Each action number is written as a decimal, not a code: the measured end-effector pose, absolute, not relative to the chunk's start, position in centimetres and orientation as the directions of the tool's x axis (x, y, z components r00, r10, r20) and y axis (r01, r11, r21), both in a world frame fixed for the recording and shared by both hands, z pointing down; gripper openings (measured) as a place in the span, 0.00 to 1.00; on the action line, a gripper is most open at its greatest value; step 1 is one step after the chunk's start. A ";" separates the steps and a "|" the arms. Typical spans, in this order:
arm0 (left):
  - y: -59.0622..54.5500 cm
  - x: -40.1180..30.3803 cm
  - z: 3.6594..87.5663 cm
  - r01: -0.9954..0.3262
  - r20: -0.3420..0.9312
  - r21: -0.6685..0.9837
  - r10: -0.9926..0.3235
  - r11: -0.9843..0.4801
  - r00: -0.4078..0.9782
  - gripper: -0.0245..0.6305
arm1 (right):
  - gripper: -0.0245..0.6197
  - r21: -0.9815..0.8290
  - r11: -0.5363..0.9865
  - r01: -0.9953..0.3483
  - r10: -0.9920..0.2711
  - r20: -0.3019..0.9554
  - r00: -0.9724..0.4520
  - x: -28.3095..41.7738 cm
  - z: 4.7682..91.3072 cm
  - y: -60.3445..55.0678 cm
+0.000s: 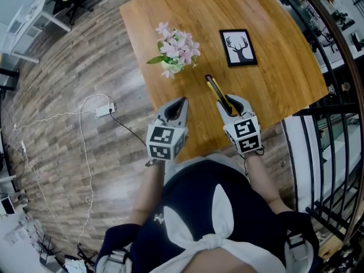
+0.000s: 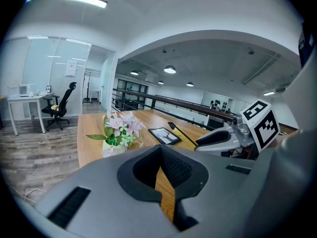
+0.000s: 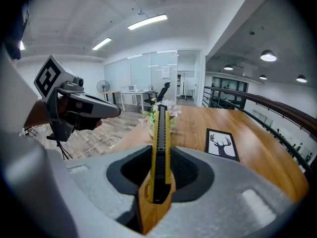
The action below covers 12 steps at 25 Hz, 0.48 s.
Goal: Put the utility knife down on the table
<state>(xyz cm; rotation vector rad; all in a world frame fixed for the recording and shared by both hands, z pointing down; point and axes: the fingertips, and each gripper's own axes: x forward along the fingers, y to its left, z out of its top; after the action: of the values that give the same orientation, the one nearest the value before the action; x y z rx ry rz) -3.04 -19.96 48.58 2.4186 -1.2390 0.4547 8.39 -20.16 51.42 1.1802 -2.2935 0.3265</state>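
A yellow and black utility knife (image 1: 216, 91) sticks out forward from my right gripper (image 1: 232, 104), which is shut on its rear end. In the right gripper view the knife (image 3: 160, 128) stands on edge between the two pads, pointing at the flowers. It is over the near part of the wooden table (image 1: 284, 67); whether it touches the wood cannot be told. My left gripper (image 1: 182, 102) hovers beside it at the table's near edge, its fingers drawn to a point with nothing between them (image 2: 163, 182). The left gripper view shows the right gripper (image 2: 223, 139) with the knife (image 2: 181, 132).
A pot of pink flowers (image 1: 177, 50) stands ahead of the left gripper. A black-framed deer picture (image 1: 238, 47) lies ahead of the right one. A black railing (image 1: 335, 124) runs along the table's right side. A white cable (image 1: 85, 118) lies on the floor at left.
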 end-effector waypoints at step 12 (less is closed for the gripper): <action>-20.0 -3.4 48.4 -0.831 0.452 0.190 -0.705 -0.523 0.547 0.06 | 0.21 0.030 0.609 -0.793 -0.653 0.586 -0.480 7.8 52.6 -19.8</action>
<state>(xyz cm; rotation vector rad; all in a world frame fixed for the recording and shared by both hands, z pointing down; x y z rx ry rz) -3.41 -20.02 48.43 2.4032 -1.2548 0.4522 7.84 -19.79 52.59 1.1374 -2.2798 0.3307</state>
